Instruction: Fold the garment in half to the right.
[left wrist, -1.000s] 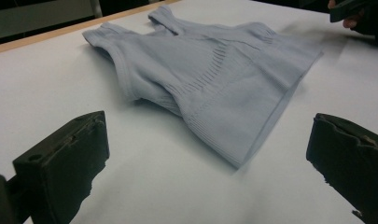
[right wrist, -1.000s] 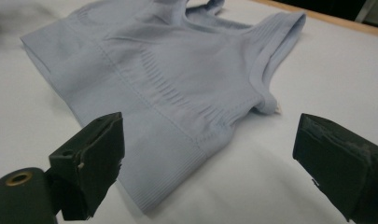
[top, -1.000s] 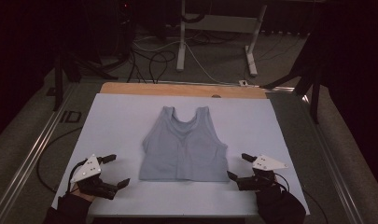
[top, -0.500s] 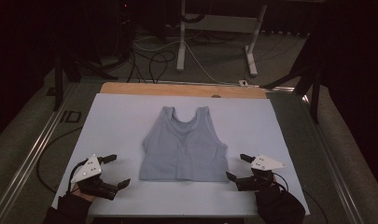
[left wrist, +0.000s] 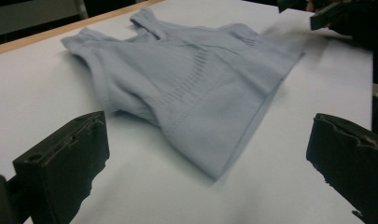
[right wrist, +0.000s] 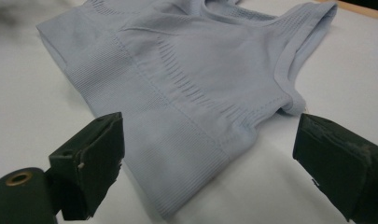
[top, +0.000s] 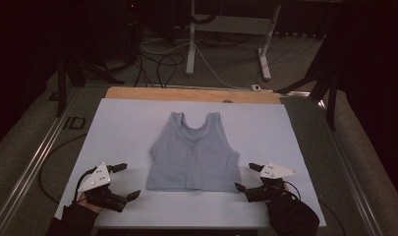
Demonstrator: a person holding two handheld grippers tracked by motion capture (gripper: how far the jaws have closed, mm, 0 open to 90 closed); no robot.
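Since the earlier frames almost nothing shifts: our right gripper [top: 247, 177] edges slightly toward the hem, our left gripper [top: 128, 180] holds its place. Both have their jaws spread wide, nothing between them. Between them the pale blue tank top [top: 194, 153] lies flat at the middle of the white table sheet [top: 123, 128], hem near, straps far. We judge it light, soft, limp; best taken at the two near hem corners. Nothing obstructs. Beyond: wooden table edge [top: 186, 93], floor cables [top: 157, 69].
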